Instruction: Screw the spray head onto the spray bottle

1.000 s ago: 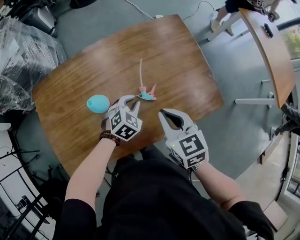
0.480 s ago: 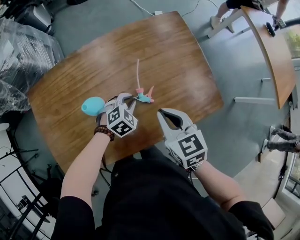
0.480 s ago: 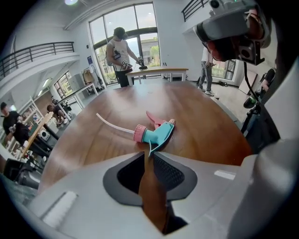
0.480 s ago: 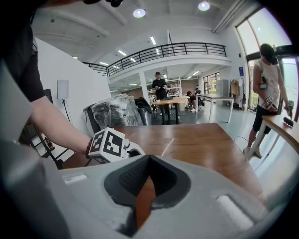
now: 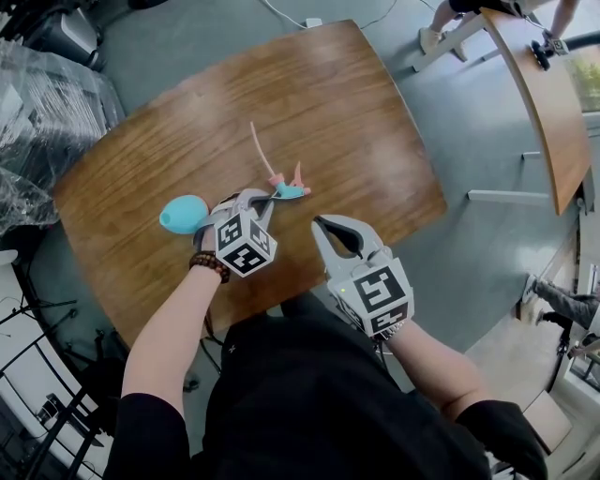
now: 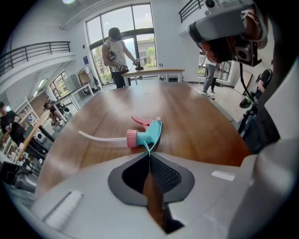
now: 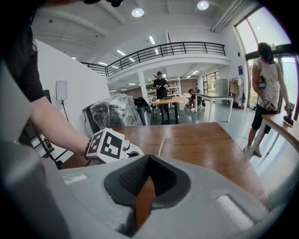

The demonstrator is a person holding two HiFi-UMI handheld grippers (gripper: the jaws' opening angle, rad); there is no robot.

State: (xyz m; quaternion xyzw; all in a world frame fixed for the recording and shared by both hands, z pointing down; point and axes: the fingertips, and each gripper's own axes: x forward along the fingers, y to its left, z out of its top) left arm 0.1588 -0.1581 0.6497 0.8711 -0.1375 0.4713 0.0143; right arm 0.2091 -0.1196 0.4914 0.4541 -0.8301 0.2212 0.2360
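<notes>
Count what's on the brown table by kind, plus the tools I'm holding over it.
Spray head: 1
Spray bottle: 1
Tools: 2, the left tool and the right tool
Total: 4

We see a brown wooden table (image 5: pixel 356 112) w/ rounded corners below both tools, on a grey floor (image 5: pixel 469 141). Ahead of the left gripper (image 6: pixel 149 151): tall windows (image 6: pixel 126 37) w/ daylight coming in, a 2nd table (image 6: pixel 156 71) in front of them, a person (image 6: pixel 114 56) standing by it. Ahead of the right gripper (image 7: pixel 148 158): white wall (image 7: pixel 70 88) to its left, mezzanine railing (image 7: pixel 163 48) high up, round ceiling lights (image 7: pixel 138 12) on. Plastic-wrapped stuff (image 7: pixel 112 112) sits just past the table's far edge.
</notes>
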